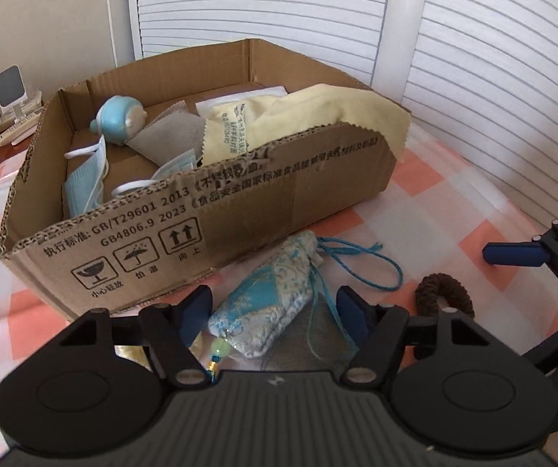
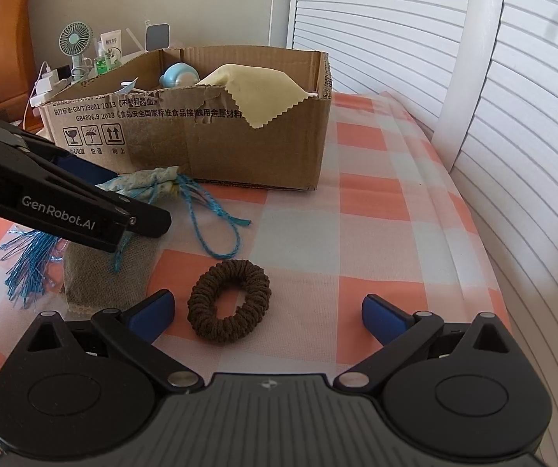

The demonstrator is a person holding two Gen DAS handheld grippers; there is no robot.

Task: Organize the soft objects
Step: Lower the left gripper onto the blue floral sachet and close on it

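Brocade sachet (image 1: 263,303) is seen lying just in front of the cardboard box (image 1: 240,210), on a grey cloth (image 2: 107,272). Judged light, soft, slippery-faced; best pinched across the padded middle, clear of cords. Left gripper (image 1: 275,311) is set half-closed astride it, pads apparently not yet pressing. Right gripper (image 2: 267,311) is held wide, nearer than the hair tie (image 2: 228,303), which is farther from the box.

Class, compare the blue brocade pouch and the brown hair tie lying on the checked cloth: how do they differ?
The blue brocade pouch is a filled, patterned bag with cords; the brown hair tie is a plain ribbed ring. The pouch lies between the left gripper pads, partly on grey fabric; the tie lies flat before the open right gripper. Both sit outside the box.
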